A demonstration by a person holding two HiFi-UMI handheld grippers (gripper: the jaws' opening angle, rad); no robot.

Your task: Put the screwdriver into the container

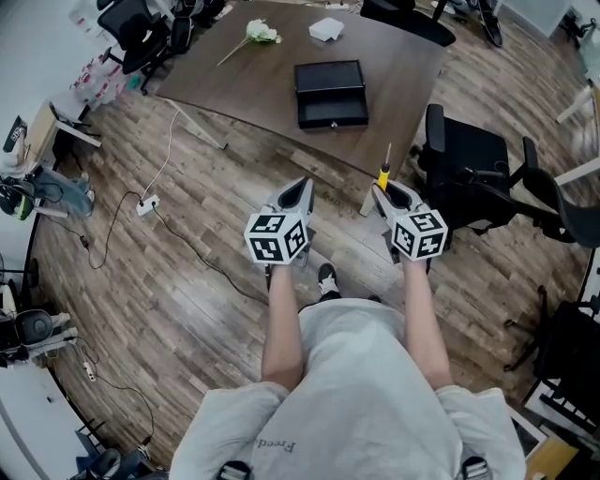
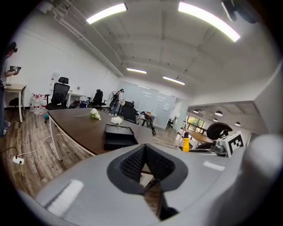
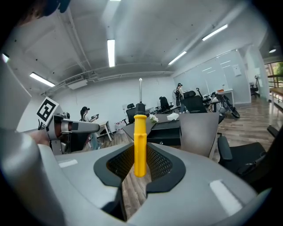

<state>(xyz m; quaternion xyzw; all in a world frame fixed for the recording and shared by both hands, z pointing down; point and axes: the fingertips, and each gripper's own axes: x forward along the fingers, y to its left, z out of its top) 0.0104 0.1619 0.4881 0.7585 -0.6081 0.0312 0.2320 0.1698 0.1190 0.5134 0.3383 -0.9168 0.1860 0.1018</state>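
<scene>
A black box-shaped container stands open on the brown table, well ahead of both grippers. A screwdriver with a yellow handle and a thin metal shaft points up toward the table's near edge, and my right gripper is shut on its handle. In the right gripper view the handle stands upright between the pads, with the container beyond it. My left gripper is shut with nothing in it and hovers over the floor. From the left gripper view the container lies ahead on the table.
A black office chair stands just right of the right gripper, by the table's corner. A white flower and a white crumpled paper lie on the far part of the table. A power strip with cable lies on the floor to the left.
</scene>
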